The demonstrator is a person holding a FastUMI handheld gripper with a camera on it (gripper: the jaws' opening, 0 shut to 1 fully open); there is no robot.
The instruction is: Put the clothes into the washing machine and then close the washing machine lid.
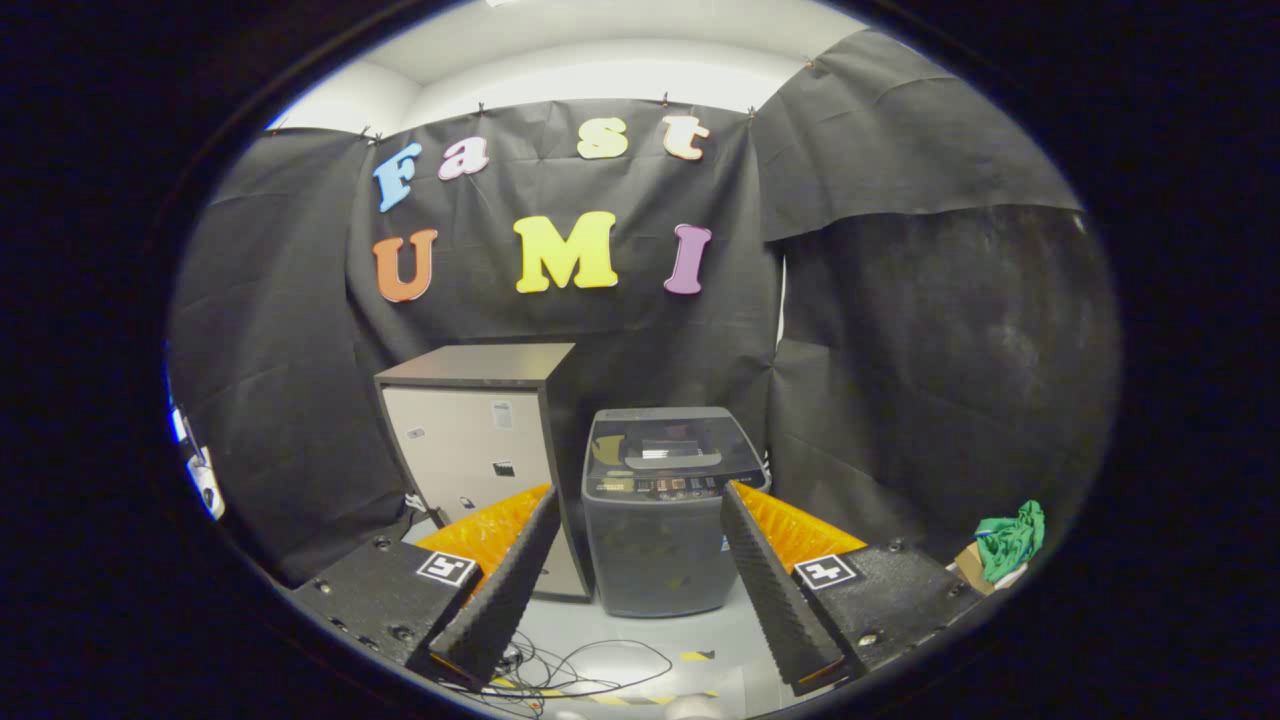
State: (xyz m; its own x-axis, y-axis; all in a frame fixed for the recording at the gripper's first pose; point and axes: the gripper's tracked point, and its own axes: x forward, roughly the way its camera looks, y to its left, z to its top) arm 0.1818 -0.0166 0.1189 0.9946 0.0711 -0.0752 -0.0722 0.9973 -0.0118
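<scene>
Hand-held gripper (640, 590) spread wide (nothing held), washing machine (665, 510) beyond fingers.

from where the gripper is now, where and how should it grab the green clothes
Grip the raised crumpled top of the green clothes, coming down from above: they sit bunched in a heap on a box, well off to the right of the open fingers, so any fold pinches.

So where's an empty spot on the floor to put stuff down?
The pale floor just in front of the grey washing machine, between the open gripper fingers, looks bare. Nearer, tangled black cables crowd it. The grey metal cabinet touches the machine's left; green cloth sits far right.
</scene>
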